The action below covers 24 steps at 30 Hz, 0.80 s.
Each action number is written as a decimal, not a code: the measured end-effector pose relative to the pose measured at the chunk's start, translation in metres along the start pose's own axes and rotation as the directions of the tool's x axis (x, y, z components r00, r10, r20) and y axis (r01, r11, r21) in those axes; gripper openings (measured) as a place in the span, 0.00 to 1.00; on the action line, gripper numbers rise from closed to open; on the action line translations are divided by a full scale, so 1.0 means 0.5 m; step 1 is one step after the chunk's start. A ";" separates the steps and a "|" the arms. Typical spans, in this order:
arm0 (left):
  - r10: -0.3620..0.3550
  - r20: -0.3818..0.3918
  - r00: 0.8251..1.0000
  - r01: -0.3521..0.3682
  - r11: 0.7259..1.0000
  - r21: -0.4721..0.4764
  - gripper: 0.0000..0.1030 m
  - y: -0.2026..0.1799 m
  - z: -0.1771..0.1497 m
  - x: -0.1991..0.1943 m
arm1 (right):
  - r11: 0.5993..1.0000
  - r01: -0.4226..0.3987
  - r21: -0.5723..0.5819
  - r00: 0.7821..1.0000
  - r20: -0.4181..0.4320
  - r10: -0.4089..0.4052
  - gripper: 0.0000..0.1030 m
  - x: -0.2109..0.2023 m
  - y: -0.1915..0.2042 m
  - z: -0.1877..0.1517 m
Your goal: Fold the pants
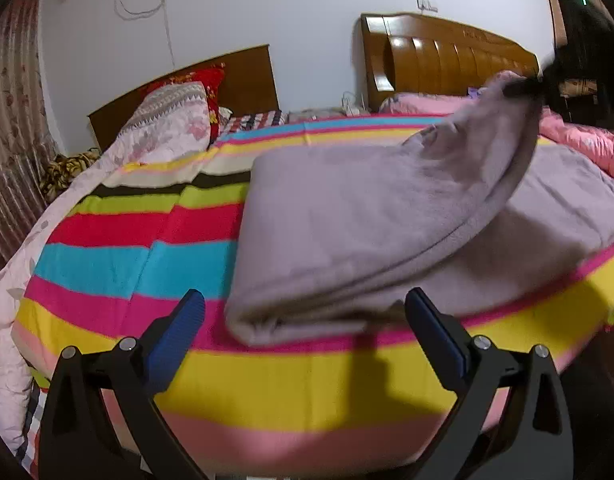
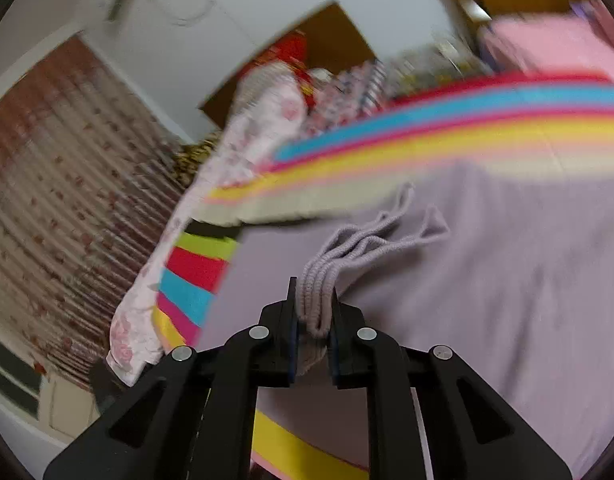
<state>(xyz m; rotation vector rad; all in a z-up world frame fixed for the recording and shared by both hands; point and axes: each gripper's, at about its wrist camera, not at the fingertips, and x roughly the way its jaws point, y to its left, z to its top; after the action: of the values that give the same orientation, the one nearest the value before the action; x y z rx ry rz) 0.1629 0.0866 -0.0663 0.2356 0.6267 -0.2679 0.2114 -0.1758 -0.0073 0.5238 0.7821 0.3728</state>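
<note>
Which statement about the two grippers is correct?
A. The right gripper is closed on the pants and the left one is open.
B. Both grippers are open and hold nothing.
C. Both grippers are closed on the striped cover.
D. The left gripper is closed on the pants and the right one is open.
A: the right gripper pinches a ribbed edge of the pants, while the left gripper has its fingers wide apart, pressing on nothing.

Bare striped bedspread point(image 1: 119, 264) lies open ahead-left of the left gripper point(image 1: 307, 328); the lifted pants point(image 1: 367, 216) block its ahead-right side.
</note>
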 end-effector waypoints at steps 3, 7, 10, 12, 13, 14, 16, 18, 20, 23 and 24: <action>-0.010 0.025 1.000 0.011 0.999 -0.044 0.97 0.002 0.029 0.006 | 0.995 -0.039 -0.090 0.998 0.054 0.044 0.14 -0.015 0.078 0.047; 0.131 -0.023 0.991 -0.132 0.990 -0.058 0.98 0.026 0.048 0.043 | 0.985 -0.065 -0.159 0.989 0.119 0.084 0.14 -0.044 0.131 0.074; 0.188 -0.045 0.981 -0.193 0.961 -0.196 0.98 0.102 0.038 0.035 | 0.989 -0.032 -0.147 0.985 0.160 0.056 0.14 -0.072 0.107 0.064; 0.128 -0.047 0.991 -0.136 0.949 -0.285 0.99 0.153 0.018 0.024 | 0.996 -0.018 -0.093 0.989 0.146 0.031 0.14 -0.076 0.048 0.038; 0.108 -0.058 0.992 -0.120 0.950 -0.288 0.99 0.161 0.011 0.024 | 0.997 -0.014 -0.074 0.992 0.127 0.023 0.14 -0.068 0.029 0.022; 0.113 -0.080 0.990 -0.130 0.957 -0.260 0.99 0.157 0.004 0.030 | 0.998 0.006 -0.055 0.996 0.093 -0.001 0.14 -0.054 0.002 -0.005; 0.141 -0.103 0.985 -0.159 0.968 -0.195 0.99 0.134 -0.004 0.040 | 0.995 0.094 -0.026 0.996 0.008 -0.094 0.14 -0.012 -0.061 -0.072; 0.178 -0.109 0.978 -0.194 0.969 -0.156 0.99 0.115 -0.009 0.046 | 0.992 0.112 0.060 0.992 -0.071 -0.108 0.14 0.024 -0.129 -0.133; 0.169 -0.117 0.979 -0.187 0.966 -0.176 0.99 0.122 -0.008 0.047 | 0.991 0.106 0.082 0.992 -0.075 -0.100 0.13 0.033 -0.149 -0.165; 0.175 -0.129 0.976 -0.195 0.967 -0.162 0.99 0.123 -0.002 0.044 | 0.993 0.112 0.036 0.993 -0.046 -0.110 0.13 0.020 -0.126 -0.149; 0.190 -0.128 0.973 -0.208 0.968 -0.143 0.99 0.123 0.004 0.045 | 0.994 0.104 0.025 0.994 -0.031 -0.103 0.13 0.010 -0.117 -0.139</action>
<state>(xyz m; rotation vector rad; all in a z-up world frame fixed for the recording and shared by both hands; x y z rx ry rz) 0.2008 0.1396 -0.0698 0.1629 0.7273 -0.0109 0.1703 -0.1994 -0.0849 0.5015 0.8406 0.2750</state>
